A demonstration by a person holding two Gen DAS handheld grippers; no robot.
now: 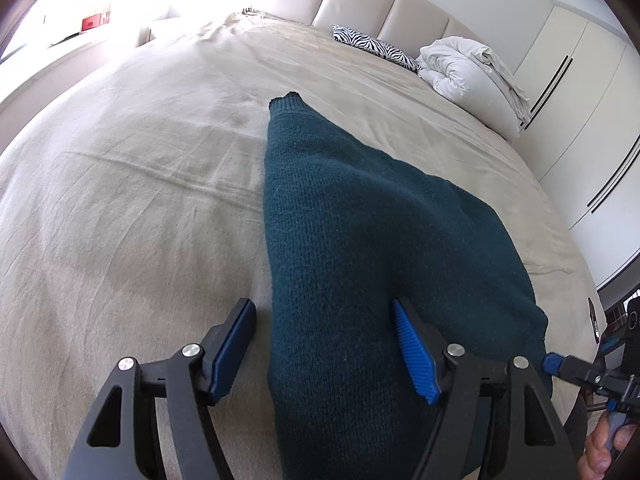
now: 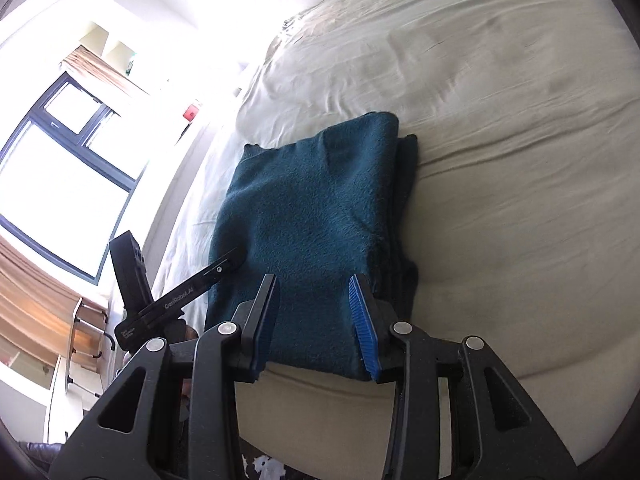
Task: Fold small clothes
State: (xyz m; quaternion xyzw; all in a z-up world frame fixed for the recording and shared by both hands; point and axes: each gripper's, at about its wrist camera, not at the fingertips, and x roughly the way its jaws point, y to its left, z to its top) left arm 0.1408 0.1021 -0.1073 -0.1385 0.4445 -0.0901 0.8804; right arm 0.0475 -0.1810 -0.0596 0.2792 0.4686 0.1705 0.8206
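Note:
A dark teal knit sweater (image 1: 340, 240) lies folded on the beige bed sheet (image 1: 120, 160), one narrow end pointing toward the headboard. My left gripper (image 1: 320, 306) is open and low over its near part: one pad over the sheet beside the left edge, the other over the knit. In the right wrist view the sweater (image 2: 312, 208) is a thick folded stack with layered edges at its right side. My right gripper (image 2: 312, 280) hovers over its near edge, jaws partly apart, fabric lying flat below the gap. Its blue tip (image 1: 554, 360) sits at the sweater's near right corner.
A bundled white duvet (image 1: 464, 68) and a zebra-print pillow (image 1: 376, 44) lie by the padded headboard (image 1: 400, 4). White wardrobe doors (image 1: 580, 80) stand to the right. A bright window (image 2: 60, 160) is beyond the bed's left side. A hand (image 1: 608, 452) grips the right tool.

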